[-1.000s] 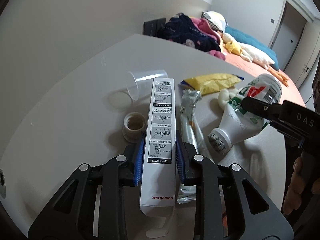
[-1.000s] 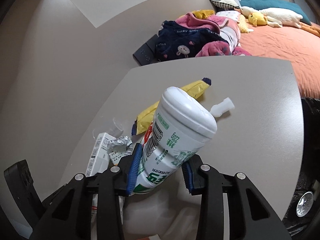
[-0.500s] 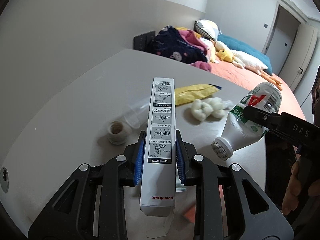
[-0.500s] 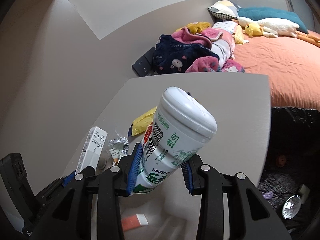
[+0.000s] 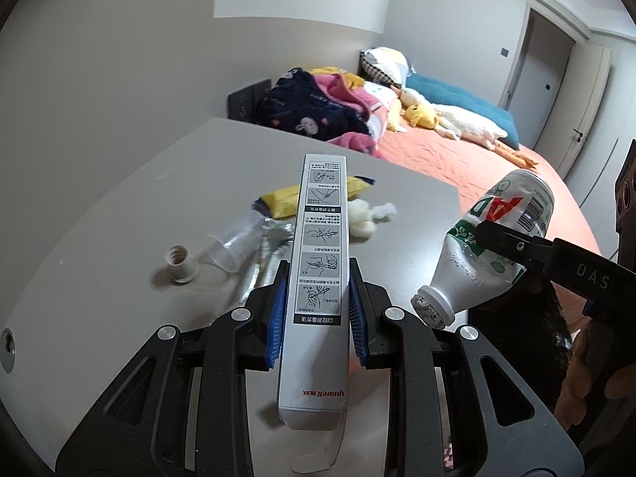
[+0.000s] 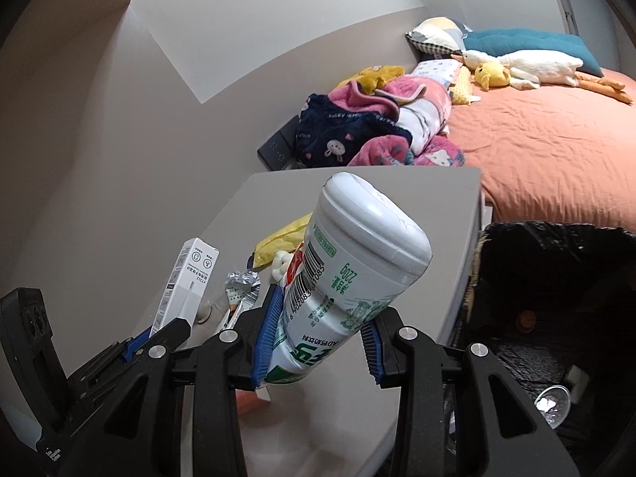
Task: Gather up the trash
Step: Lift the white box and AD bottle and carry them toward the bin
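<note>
Since the earlier frame both loads have lifted clear of the worktop (image 5: 119,206); the white carton (image 5: 320,278) stands lengthwise between the left gripper (image 5: 317,314) jaws, clamped narrow; the yoghurt-drink bottle (image 6: 349,278) is pinched base-forward in the right gripper (image 6: 318,342); the black-lined bin (image 6: 556,318) lies lower right, nearer the right hand.

Bin liner (image 6: 556,278) cut off right

Dim even indoor light, soft shadows, sharp focus, fisheye-bent dark corners
</note>
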`<act>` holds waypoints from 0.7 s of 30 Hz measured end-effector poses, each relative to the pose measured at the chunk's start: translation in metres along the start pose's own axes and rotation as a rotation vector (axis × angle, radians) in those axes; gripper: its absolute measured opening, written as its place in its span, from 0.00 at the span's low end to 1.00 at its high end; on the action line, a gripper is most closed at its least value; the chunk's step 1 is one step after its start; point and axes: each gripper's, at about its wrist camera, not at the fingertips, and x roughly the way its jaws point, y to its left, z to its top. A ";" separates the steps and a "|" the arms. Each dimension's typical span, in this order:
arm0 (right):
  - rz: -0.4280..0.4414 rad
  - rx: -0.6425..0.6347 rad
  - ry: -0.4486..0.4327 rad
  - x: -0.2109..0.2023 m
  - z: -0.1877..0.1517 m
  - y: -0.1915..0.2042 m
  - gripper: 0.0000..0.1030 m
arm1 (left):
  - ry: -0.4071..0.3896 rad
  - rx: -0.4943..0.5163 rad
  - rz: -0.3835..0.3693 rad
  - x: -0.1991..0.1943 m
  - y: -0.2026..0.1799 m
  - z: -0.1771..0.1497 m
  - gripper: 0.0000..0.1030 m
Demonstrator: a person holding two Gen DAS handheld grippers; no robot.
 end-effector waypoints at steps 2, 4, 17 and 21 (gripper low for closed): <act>-0.003 0.001 -0.007 -0.009 -0.001 -0.004 0.39 | -0.002 0.009 -0.006 -0.002 -0.008 0.000 0.26; -0.005 0.003 -0.012 -0.017 -0.002 -0.008 0.39 | -0.004 0.019 -0.014 -0.004 -0.017 0.000 0.26; -0.037 0.011 -0.054 -0.062 -0.007 -0.034 0.39 | -0.006 0.073 -0.078 -0.011 -0.065 -0.002 0.26; -0.050 0.018 -0.066 -0.074 -0.009 -0.044 0.39 | -0.005 0.089 -0.097 -0.011 -0.080 -0.003 0.26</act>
